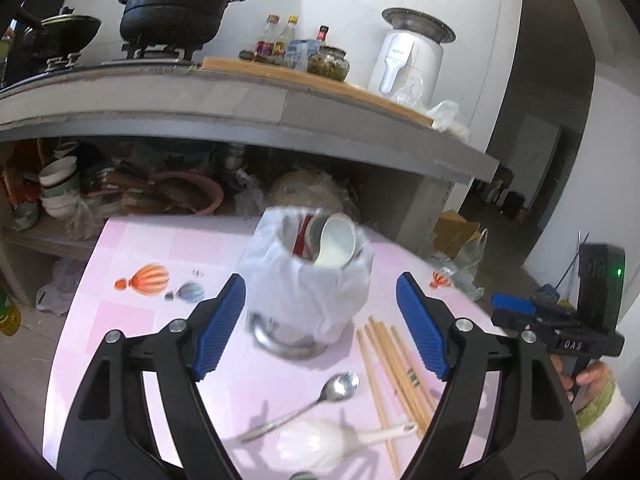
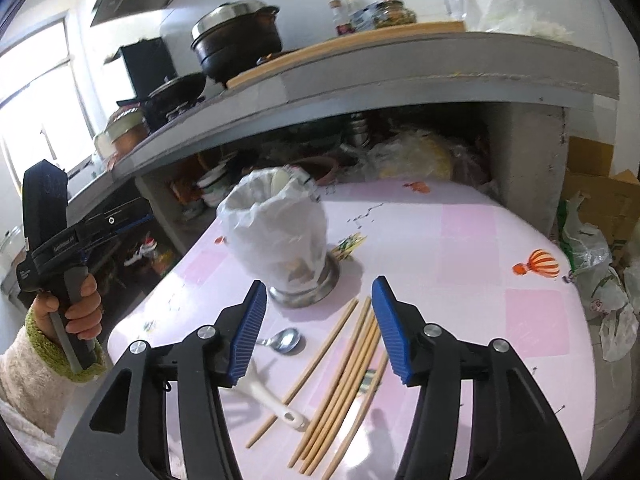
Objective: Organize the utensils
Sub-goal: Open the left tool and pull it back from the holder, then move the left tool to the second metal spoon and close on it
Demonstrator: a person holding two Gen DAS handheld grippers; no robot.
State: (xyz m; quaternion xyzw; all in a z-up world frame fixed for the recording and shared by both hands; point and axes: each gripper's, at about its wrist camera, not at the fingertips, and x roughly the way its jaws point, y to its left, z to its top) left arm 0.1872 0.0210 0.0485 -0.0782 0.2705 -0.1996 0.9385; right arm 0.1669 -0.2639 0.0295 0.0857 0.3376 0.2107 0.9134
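A metal utensil holder (image 1: pixel 308 292) lined with a white plastic bag stands on the pink table (image 1: pixel 140 320). It holds a white ceramic spoon (image 1: pixel 336 244) and something red. My left gripper (image 1: pixel 320 280) is open, and the holder sits just beyond its fingertips without touching them. In front of the holder lie a metal spoon (image 1: pixel 320 396), another white ceramic spoon (image 1: pixel 320 440) and several wooden chopsticks (image 1: pixel 396 368). My right gripper (image 2: pixel 320 284) is open above the chopsticks (image 2: pixel 344 380), with the metal spoon (image 2: pixel 284 340) and white spoon (image 2: pixel 268 396) to its left. The holder (image 2: pixel 276 232) is farther back.
Behind the table runs a grey concrete counter (image 1: pixel 240 108) with a black pot (image 1: pixel 176 8), bottles and a white appliance (image 1: pixel 412 56). Bowls and clutter fill the shelf below it. Plastic bags and cardboard boxes (image 2: pixel 600 200) sit to the right. A hand (image 2: pixel 80 304) holds the left gripper.
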